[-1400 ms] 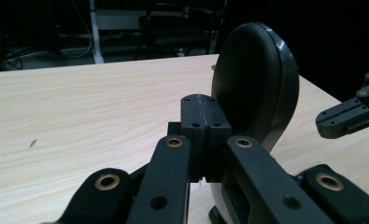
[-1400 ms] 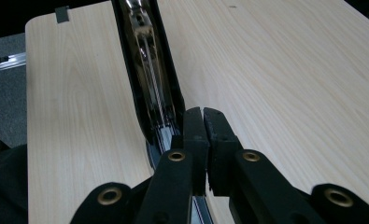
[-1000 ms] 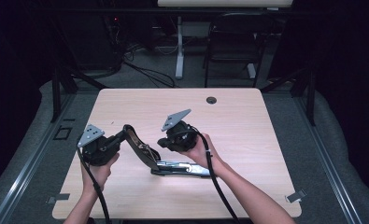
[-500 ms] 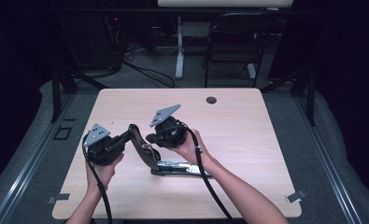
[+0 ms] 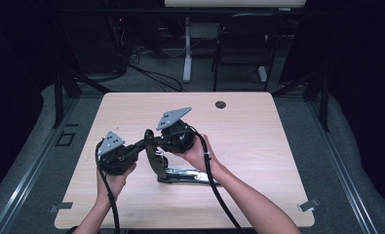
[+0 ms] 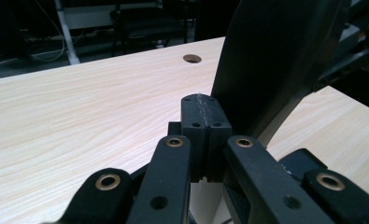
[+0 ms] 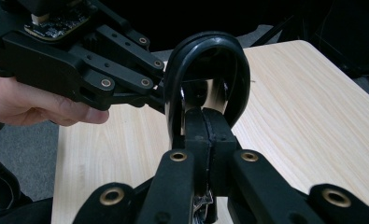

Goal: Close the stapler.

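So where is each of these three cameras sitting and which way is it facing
High view: above the person's side, facing forward and down on the pale wooden table; both forearms, left gripper, right gripper, opened black-and-silver stapler.
Left gripper view: rides the left gripper, facing across the table toward its round cable hole; shut jaws against the stapler's black lid.
Right gripper view: rides the right gripper, shut jaws at the lid's rounded end; the left hand shows.
Shared: the gripper views both show the black lid.

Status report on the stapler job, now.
Both grippers shut: left gripper and right gripper at the stapler's raised black top. Stapler base on table. Nothing in the way.
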